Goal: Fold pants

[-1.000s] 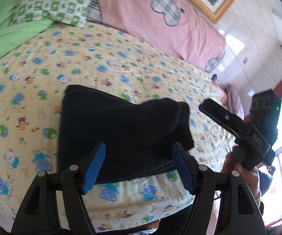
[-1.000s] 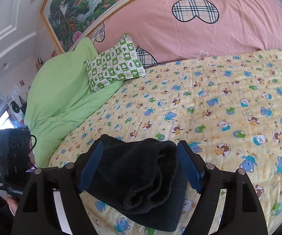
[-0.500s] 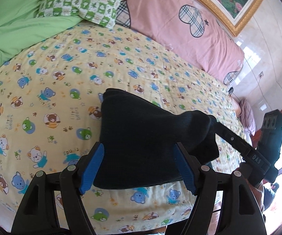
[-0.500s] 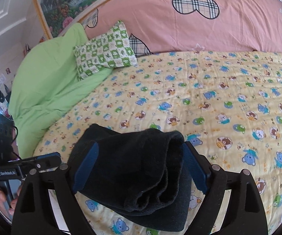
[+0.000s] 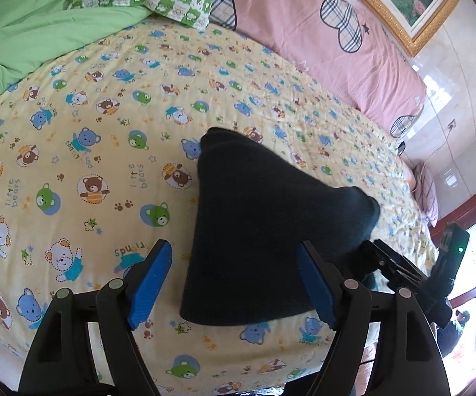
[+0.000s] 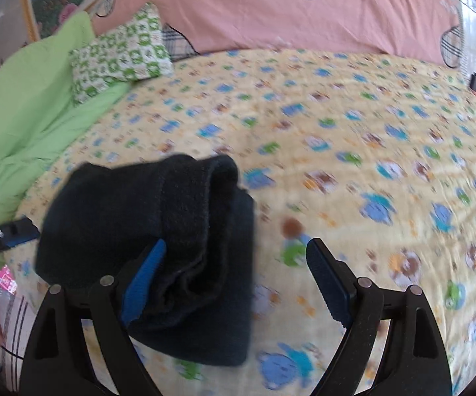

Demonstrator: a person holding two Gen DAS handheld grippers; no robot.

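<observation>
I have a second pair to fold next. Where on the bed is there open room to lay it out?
The bear-print sheet lies bare between the folded dark pants and the green blanket, and again from the pants toward the pink pillows. It is crowded around the pants, where both hand-held grippers sit.

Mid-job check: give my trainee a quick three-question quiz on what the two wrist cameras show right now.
1. True or false: the left claw is clamped shut on the dark folded fleece pants.
2. The pants lie on: A) green blanket, B) yellow bear-print bedsheet, C) pink pillow.
3. Fill in: in the right wrist view, the pants overlap the ____ finger of the right claw.

Key: 1 false; 2 B; 3 left.
</observation>
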